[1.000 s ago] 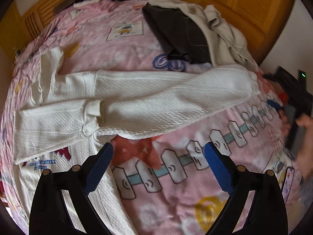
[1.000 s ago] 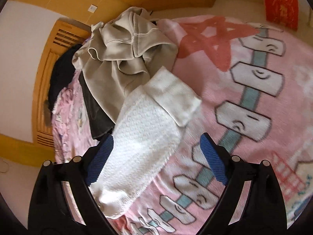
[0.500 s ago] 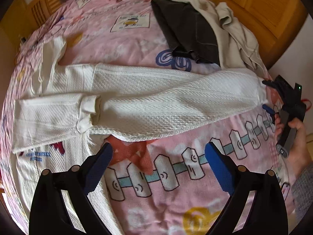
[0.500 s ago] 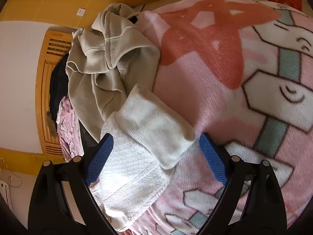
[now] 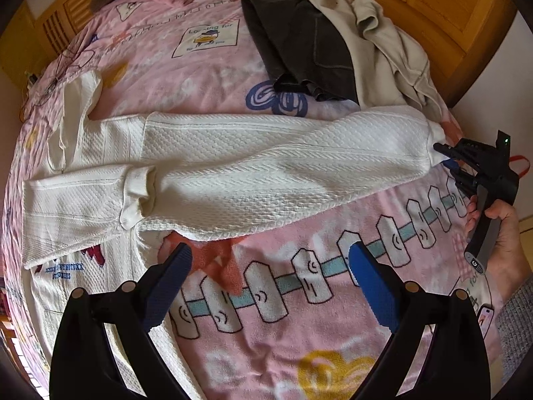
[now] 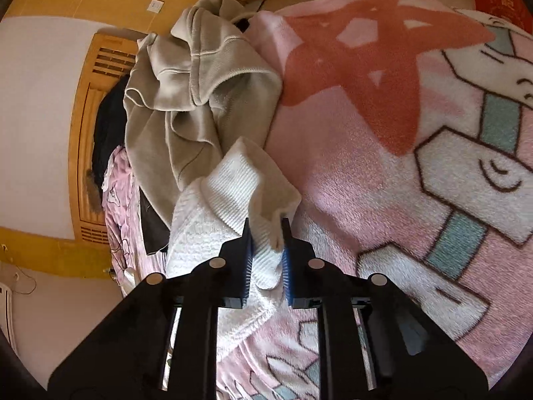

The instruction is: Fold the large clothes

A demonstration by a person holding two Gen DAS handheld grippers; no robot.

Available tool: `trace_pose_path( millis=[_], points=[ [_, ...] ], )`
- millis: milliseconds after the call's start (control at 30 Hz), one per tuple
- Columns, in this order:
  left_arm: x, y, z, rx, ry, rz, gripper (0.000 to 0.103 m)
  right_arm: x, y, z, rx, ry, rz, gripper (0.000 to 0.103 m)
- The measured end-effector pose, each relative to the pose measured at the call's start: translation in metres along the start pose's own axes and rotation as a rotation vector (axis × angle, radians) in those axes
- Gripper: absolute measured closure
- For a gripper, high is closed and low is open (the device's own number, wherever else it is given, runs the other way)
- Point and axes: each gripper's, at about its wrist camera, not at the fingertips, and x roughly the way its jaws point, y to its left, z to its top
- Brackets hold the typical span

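Note:
A white knit sweater (image 5: 233,173) lies spread on the pink blanket (image 5: 299,333). One sleeve is folded across its body at the left; the other stretches right to its ribbed cuff (image 6: 240,180). My right gripper (image 6: 266,243) is closing on that cuff, and the blue pads pinch a fold of it between them. In the left wrist view the right gripper (image 5: 456,166) sits at the sleeve's far right end, held by a person's hand (image 5: 503,240). My left gripper (image 5: 269,283) hangs open above the blanket, just in front of the sweater's lower edge, with nothing between its fingers.
A crumpled beige garment (image 6: 200,83) and a dark grey one (image 5: 299,43) lie at the bed's far right corner, right behind the cuff. A wooden headboard (image 5: 66,10) and wooden cabinets (image 5: 433,0) border the bed. The bed's edge is close to the right gripper.
The right gripper came down over the cuff and its jaws went from wide open to pinching it. The left gripper drifted slightly across the blanket and stayed open.

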Motion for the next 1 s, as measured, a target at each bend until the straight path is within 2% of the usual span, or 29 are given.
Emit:
trace_pose_path(
  millis=[200,333,500,633,667,733,800,833,867,1000],
  points=[
    [-0.019,0.011,0.004,-0.014,-0.013,0.038,0.011,-0.03,0.021,-0.002,-0.027,-0.019,0.018,0.091],
    [-0.039,0.033,0.006,-0.042,-0.038,0.078,0.011,-0.061,0.045,-0.004,-0.053,-0.033,0.042,0.091],
    [-0.057,0.075,0.006,-0.106,-0.058,0.143,0.011,-0.096,0.085,-0.015,-0.099,-0.045,0.095,0.091],
    [-0.06,0.108,0.002,-0.137,-0.046,0.157,0.011,-0.132,0.128,-0.031,-0.157,-0.068,0.115,0.093],
    [-0.062,0.117,0.0,-0.141,-0.049,0.17,0.011,-0.138,0.139,-0.034,-0.171,-0.075,0.119,0.1],
    [-0.064,0.136,-0.002,-0.162,-0.049,0.167,0.011,-0.153,0.161,-0.04,-0.197,-0.091,0.121,0.1],
    [-0.066,0.154,-0.004,-0.19,-0.047,0.153,0.011,-0.155,0.182,-0.047,-0.235,-0.083,0.069,0.1],
    [-0.066,0.166,-0.006,-0.206,-0.042,0.143,0.011,-0.153,0.191,-0.051,-0.276,-0.091,-0.003,0.1],
    [-0.066,0.174,-0.007,-0.217,-0.039,0.136,0.011,-0.15,0.191,-0.054,-0.274,-0.093,-0.031,0.1],
    [-0.056,0.204,-0.015,-0.197,-0.032,0.126,0.011,-0.133,0.165,-0.067,-0.154,-0.112,-0.083,0.099]
  ],
)
